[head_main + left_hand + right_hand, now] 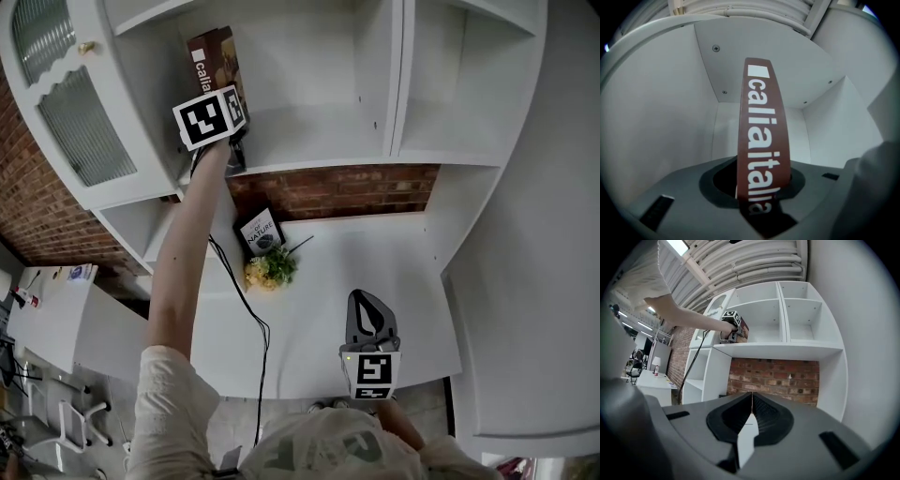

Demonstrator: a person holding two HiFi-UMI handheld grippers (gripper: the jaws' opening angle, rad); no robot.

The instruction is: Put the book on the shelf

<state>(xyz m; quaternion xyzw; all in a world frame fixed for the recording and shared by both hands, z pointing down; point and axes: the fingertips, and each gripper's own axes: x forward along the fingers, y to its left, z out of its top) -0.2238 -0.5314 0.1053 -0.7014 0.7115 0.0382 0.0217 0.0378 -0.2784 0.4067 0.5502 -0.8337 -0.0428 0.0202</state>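
— On the upper shelf (319,148), at its left compartment, what is seen?
— A brown book (217,56) is held upright there, spine toward the left gripper (232,141), whose jaws are clamped on it. Whether its foot rests on the board cannot be told.
— And nearer?
— The right gripper (367,314) is seen low over the white desk (394,253), jaws pressed together on nothing. A second book (260,232) and a bunch of flowers (272,268) are set at the desk's far left, just beside each other.
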